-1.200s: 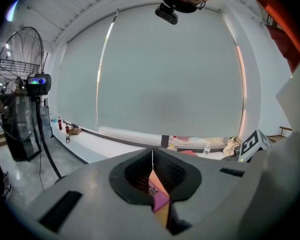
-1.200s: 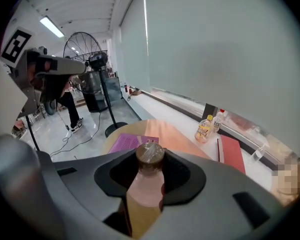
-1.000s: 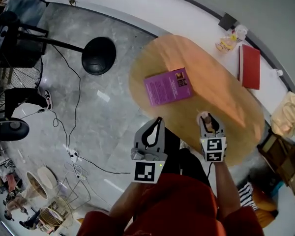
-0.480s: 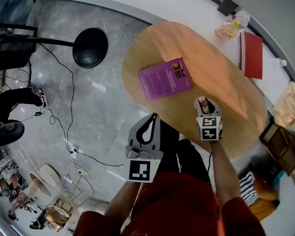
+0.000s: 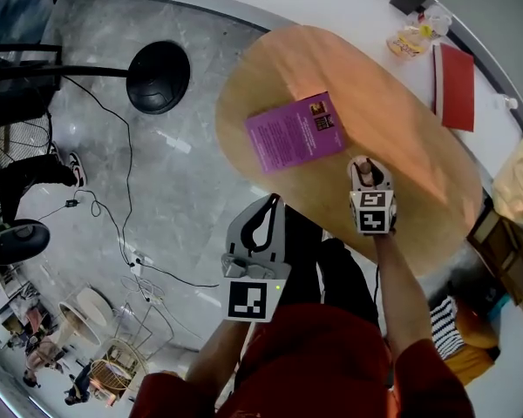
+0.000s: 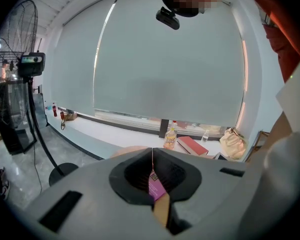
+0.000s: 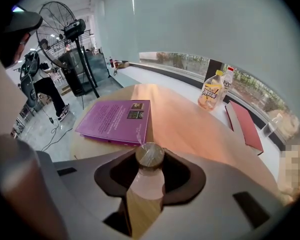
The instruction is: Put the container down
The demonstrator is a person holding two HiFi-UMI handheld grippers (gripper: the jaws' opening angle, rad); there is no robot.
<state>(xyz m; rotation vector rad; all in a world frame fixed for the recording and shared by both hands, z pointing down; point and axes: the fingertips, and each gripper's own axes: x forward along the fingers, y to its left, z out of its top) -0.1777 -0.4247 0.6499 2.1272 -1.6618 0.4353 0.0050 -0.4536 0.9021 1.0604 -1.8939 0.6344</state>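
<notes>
My right gripper [image 7: 149, 160] is shut on a small pale container [image 7: 149, 155] with a round, shiny lid, which stands upright between the jaws. In the head view this right gripper [image 5: 363, 171] holds the container [image 5: 363, 170] over the near part of the oval wooden table [image 5: 410, 159], just right of a purple book [image 5: 295, 131]. From the right gripper view the purple book [image 7: 115, 118] lies just beyond the container. My left gripper [image 5: 264, 223] hangs off the table's near edge, over the floor. The left gripper [image 6: 151, 153] is shut and empty, its tips meeting.
A red book [image 5: 458, 85] and a yellow drink bottle [image 5: 414, 38] lie on the white ledge beyond the table. A beige bag [image 5: 518, 190] sits at the right. A black fan base [image 5: 159, 77] and cables [image 5: 126, 233] are on the floor to the left.
My right gripper has carried the container forward over the table, closer to the purple book. The left gripper has hardly moved.
</notes>
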